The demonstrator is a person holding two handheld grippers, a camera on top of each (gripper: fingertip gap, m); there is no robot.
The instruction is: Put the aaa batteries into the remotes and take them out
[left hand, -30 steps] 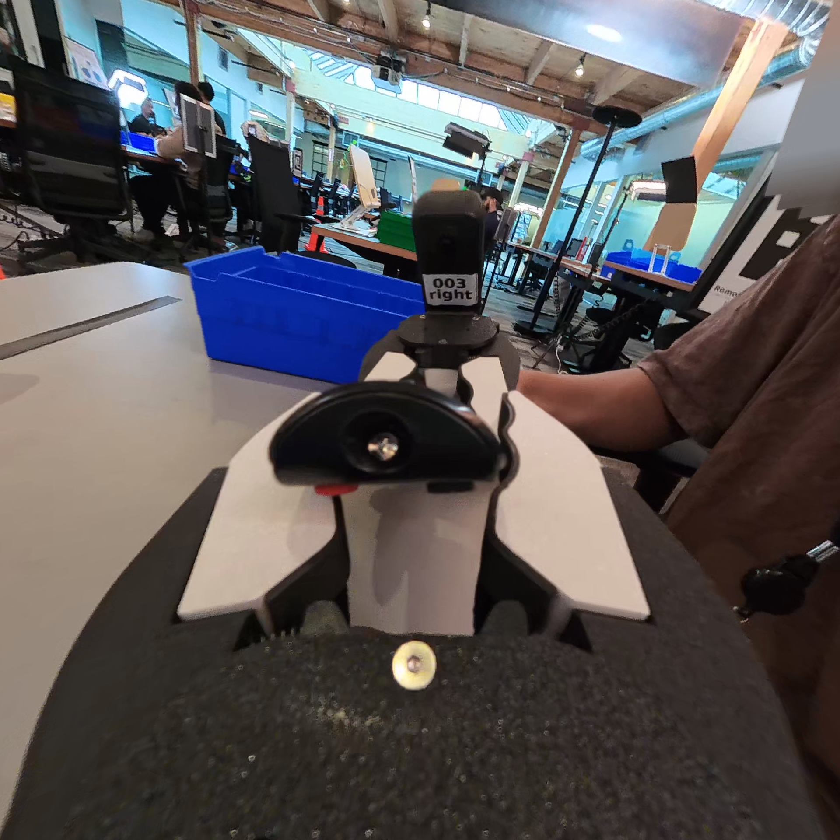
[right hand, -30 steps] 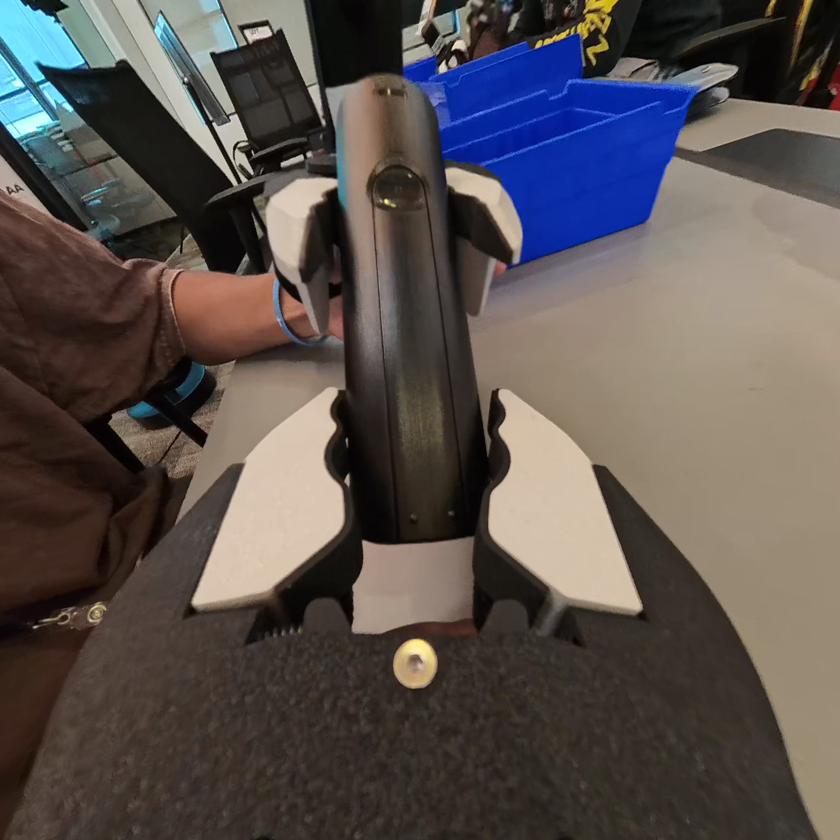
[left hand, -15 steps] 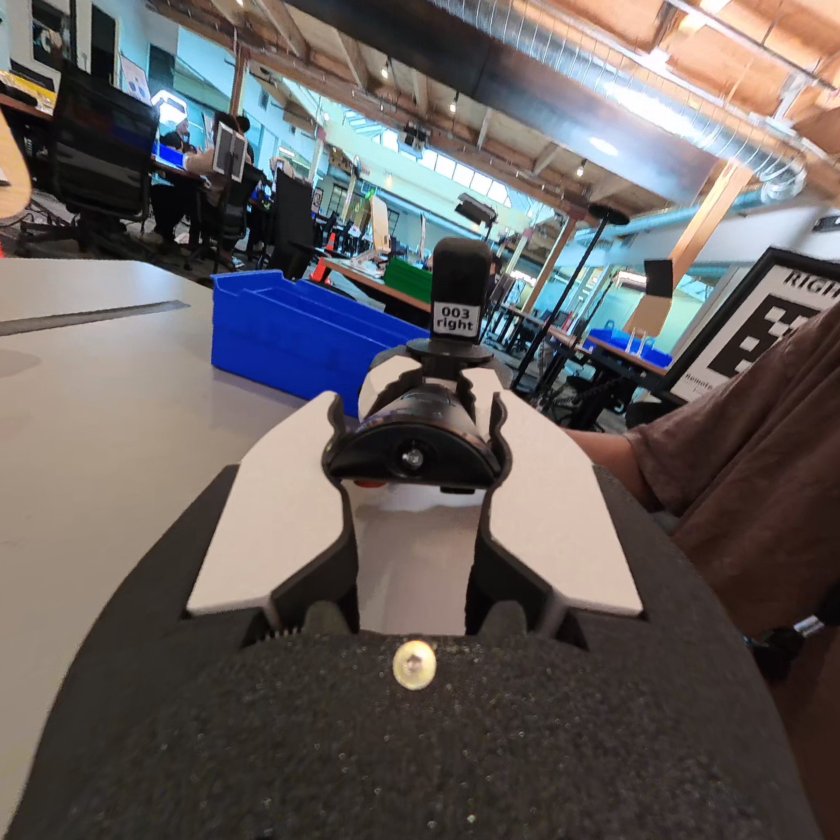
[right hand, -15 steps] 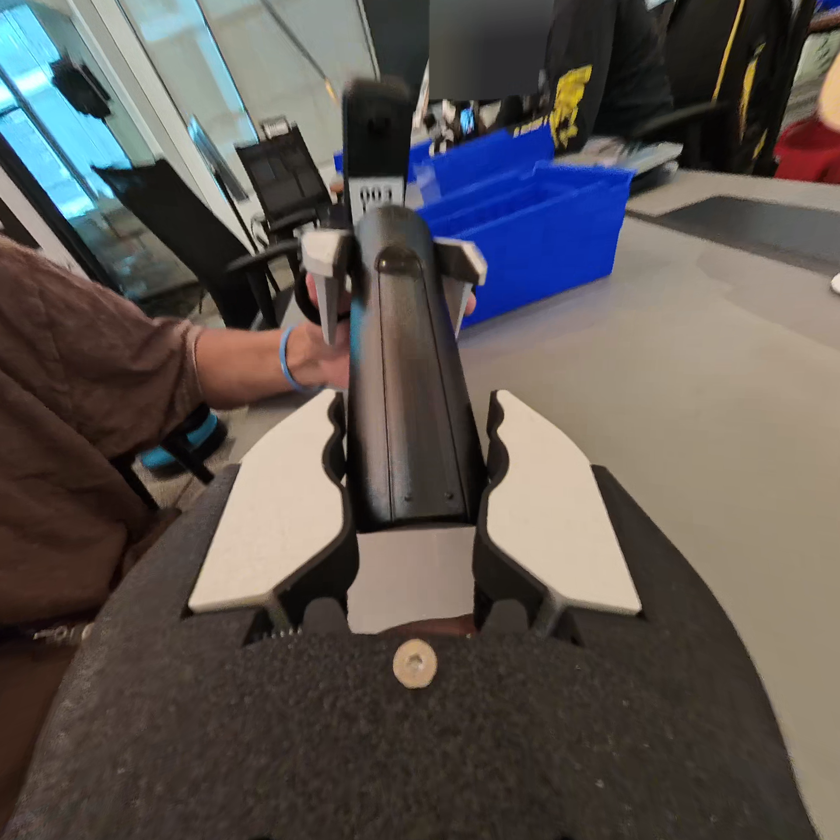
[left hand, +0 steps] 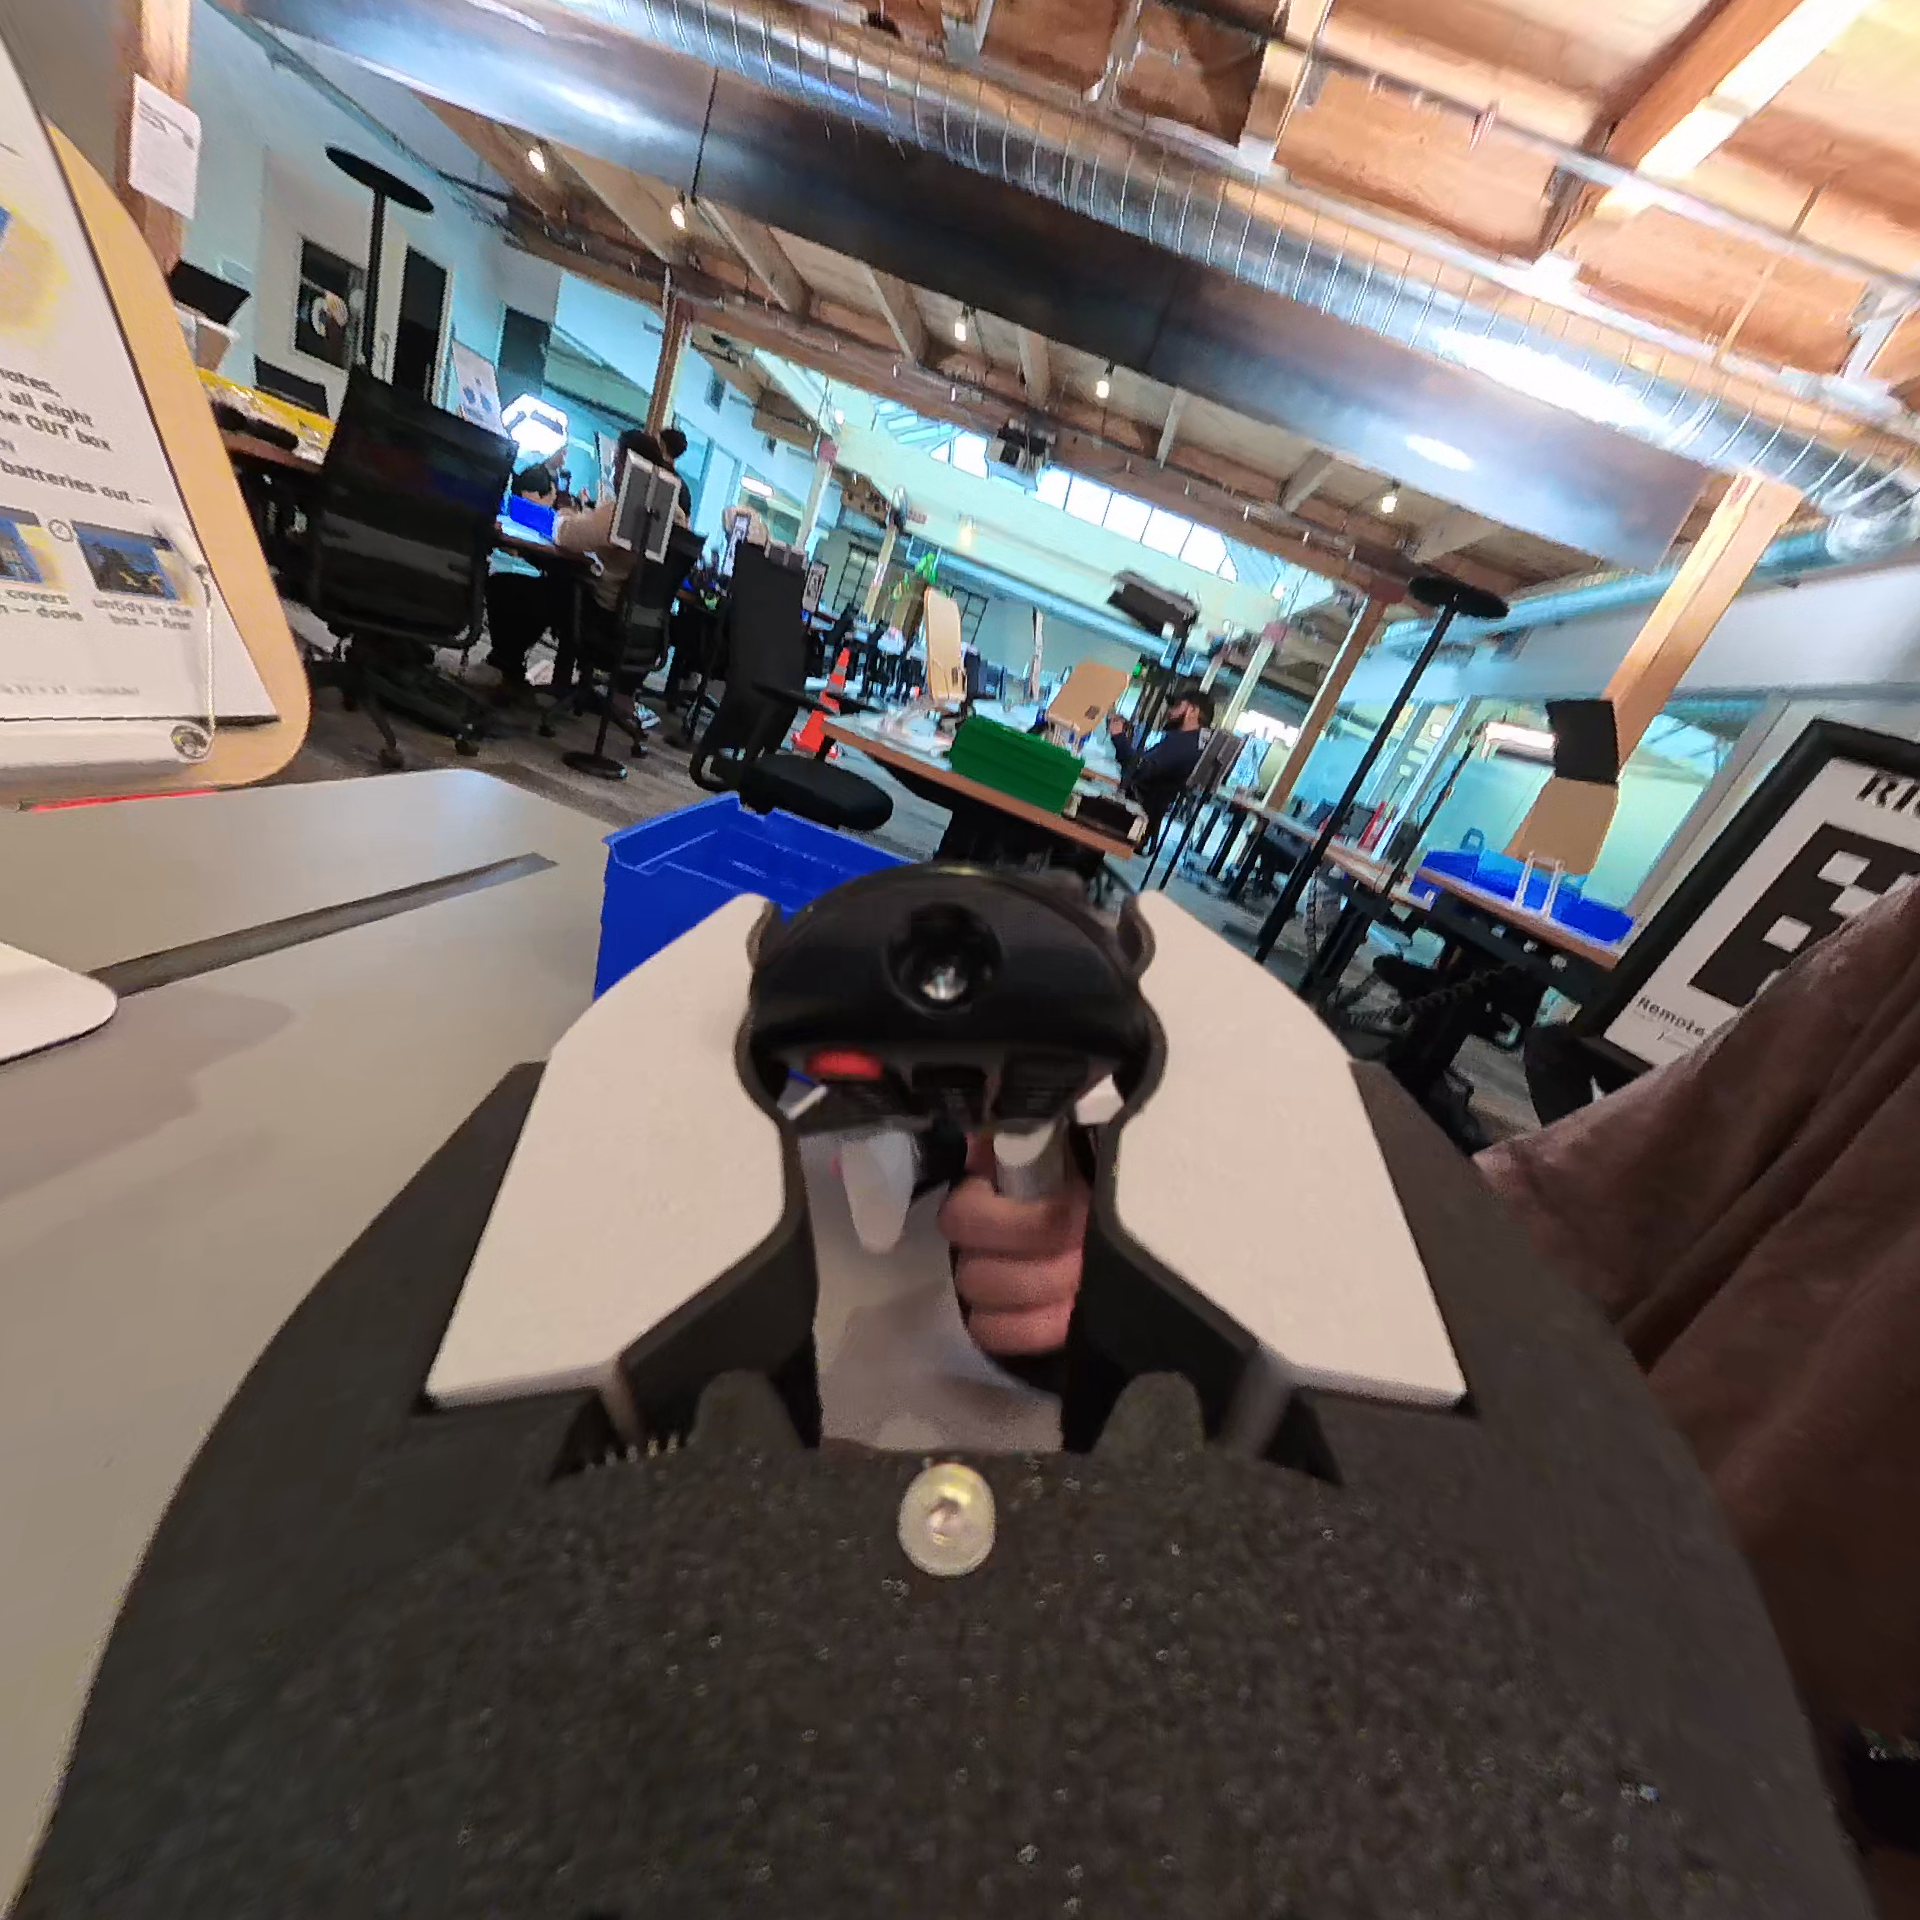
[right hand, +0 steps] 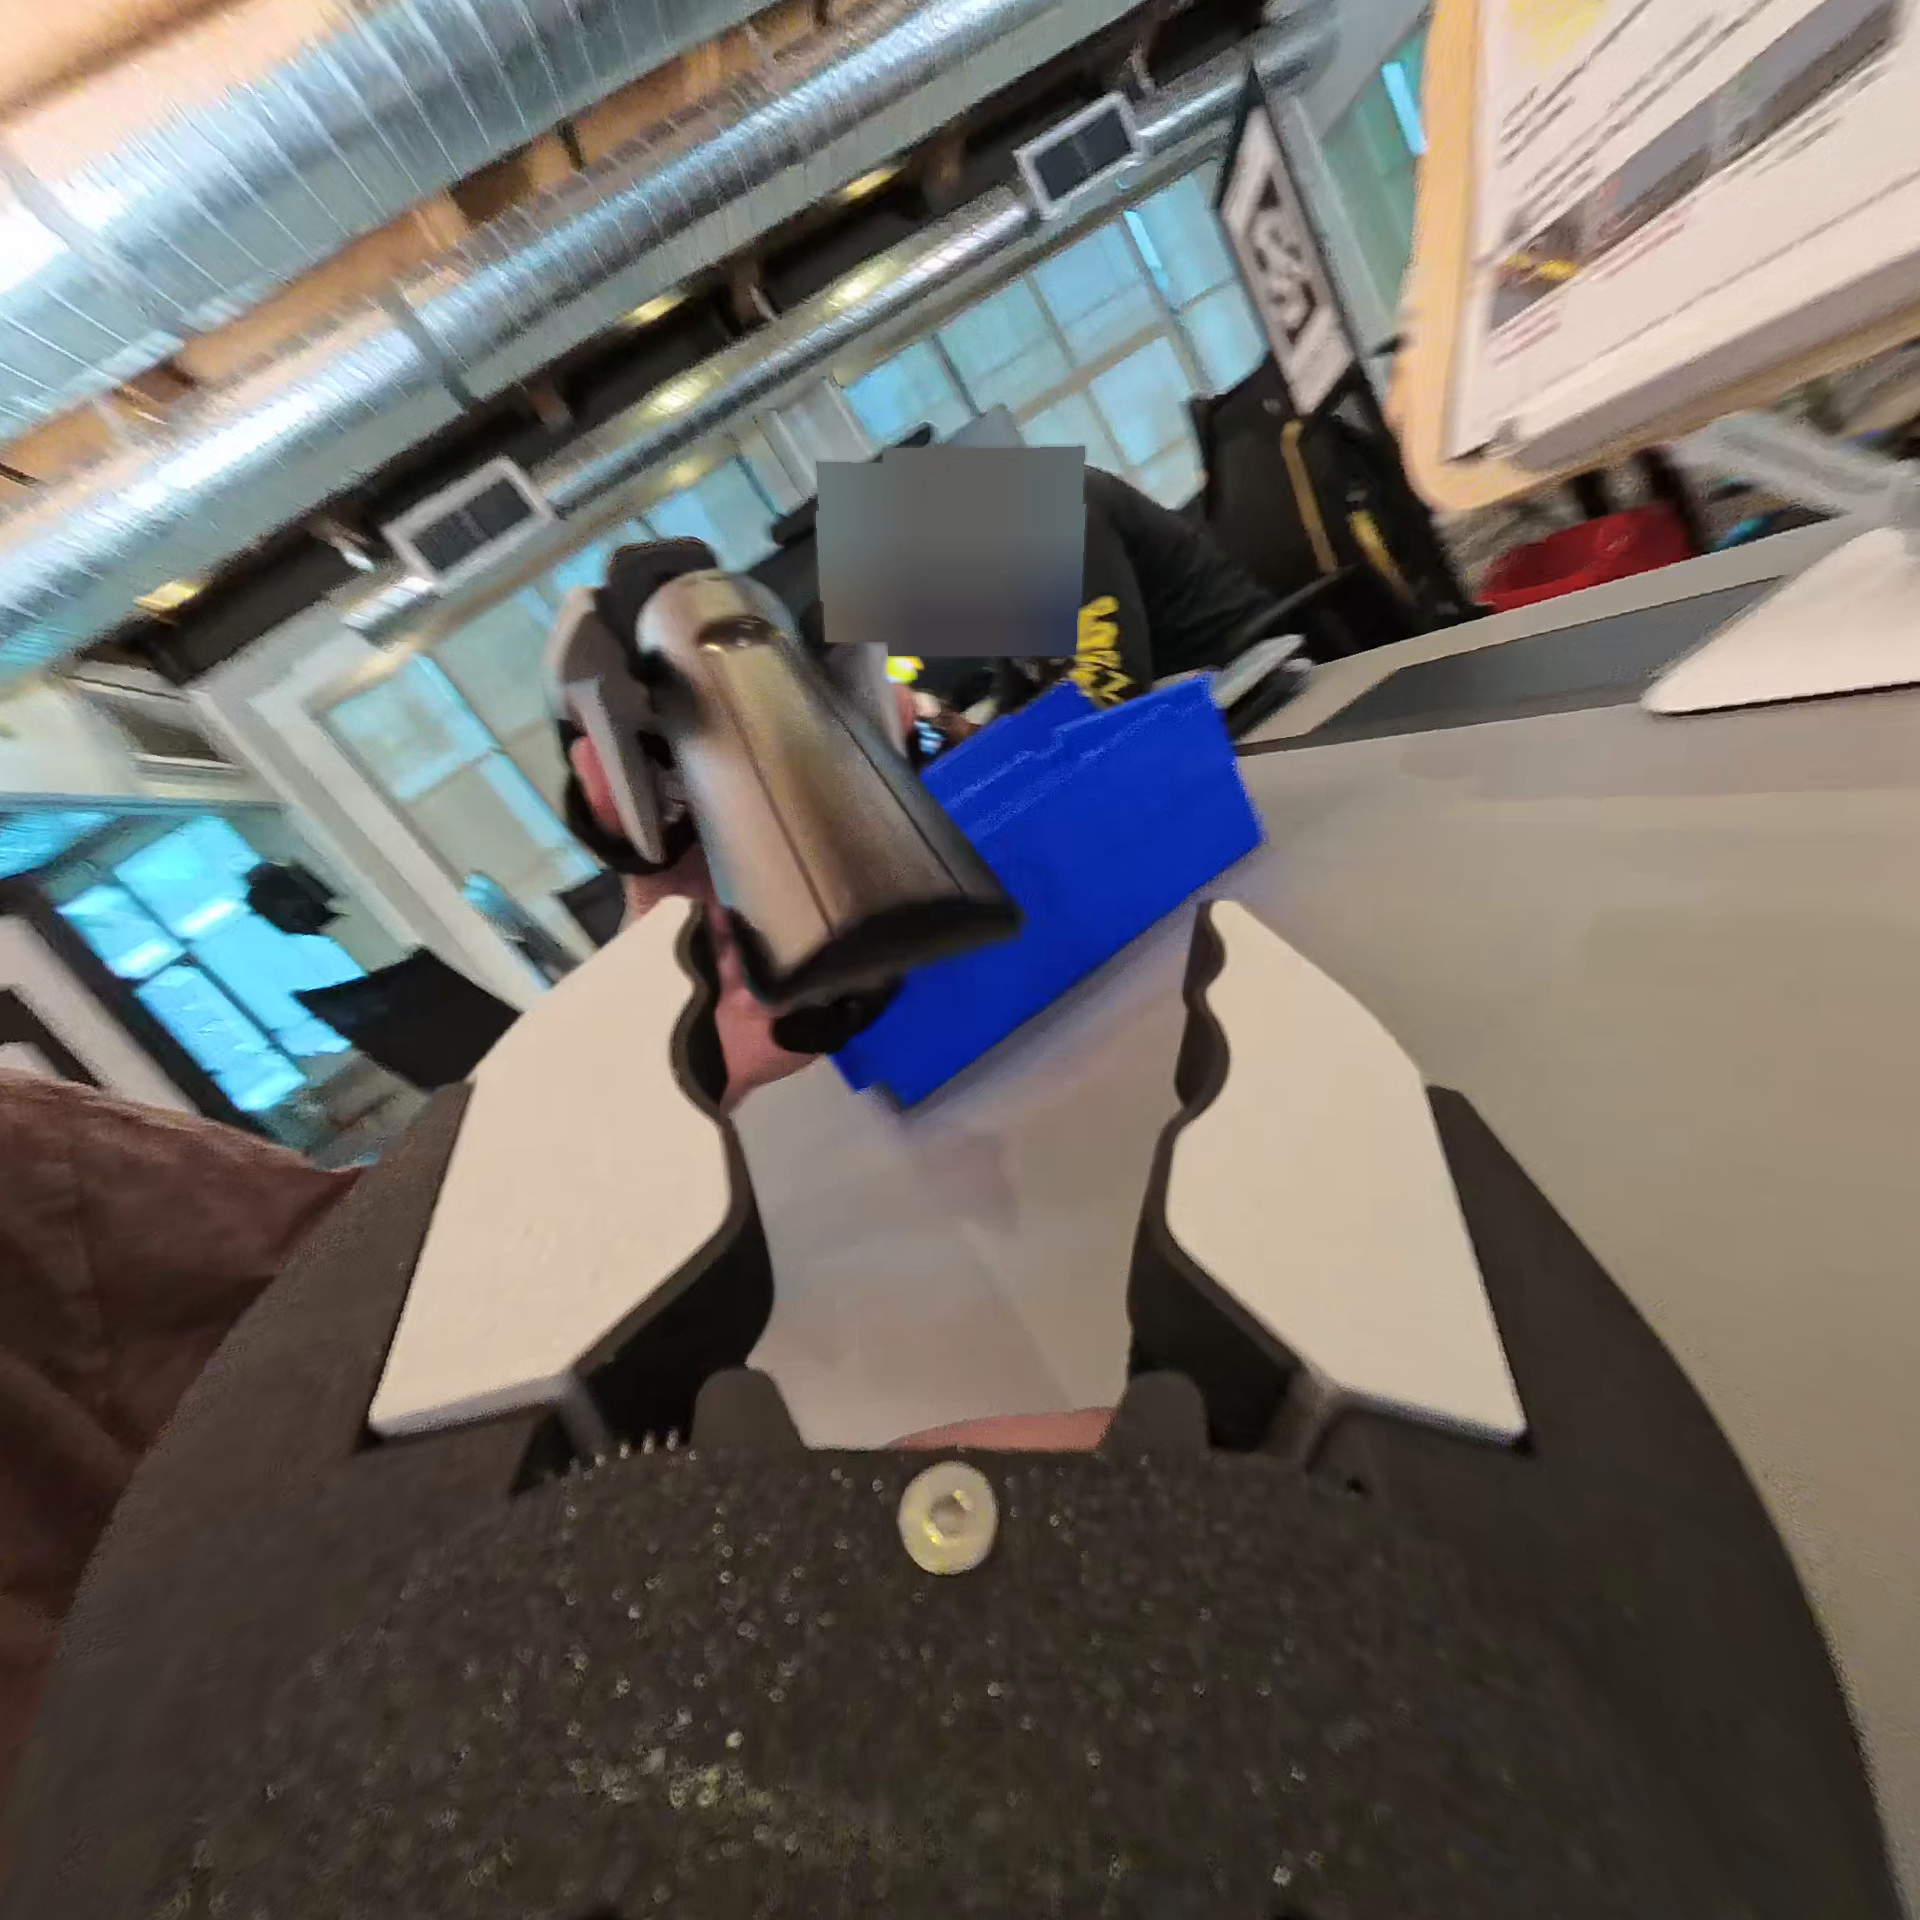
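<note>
A black remote (left hand: pixel 945 997) sits end-on between my left gripper's (left hand: pixel 945 935) white fingers, which are shut on it, above the grey table (left hand: pixel 260 1122). Under the remote I see the right gripper's fingers (left hand: pixel 878 1184) and a hand (left hand: pixel 1013 1278). In the right wrist view my right gripper (right hand: pixel 945 997) is open wide and empty. The remote (right hand: pixel 810 821) hangs just beyond its fingertips, held at its far end by the left gripper (right hand: pixel 717 665). I see no batteries.
A blue bin (left hand: pixel 717 873) stands on the table behind the remote; it also shows in the right wrist view (right hand: pixel 1091 862). An instruction board (left hand: pixel 94 499) on a white stand base (left hand: pixel 42 997) is at the far left. A brown sleeve (left hand: pixel 1714 1195) is at the right.
My right gripper opened, let go of the remote and drew back from it. My left gripper closed on the remote's end and now holds it alone. Both views tilted upward.
</note>
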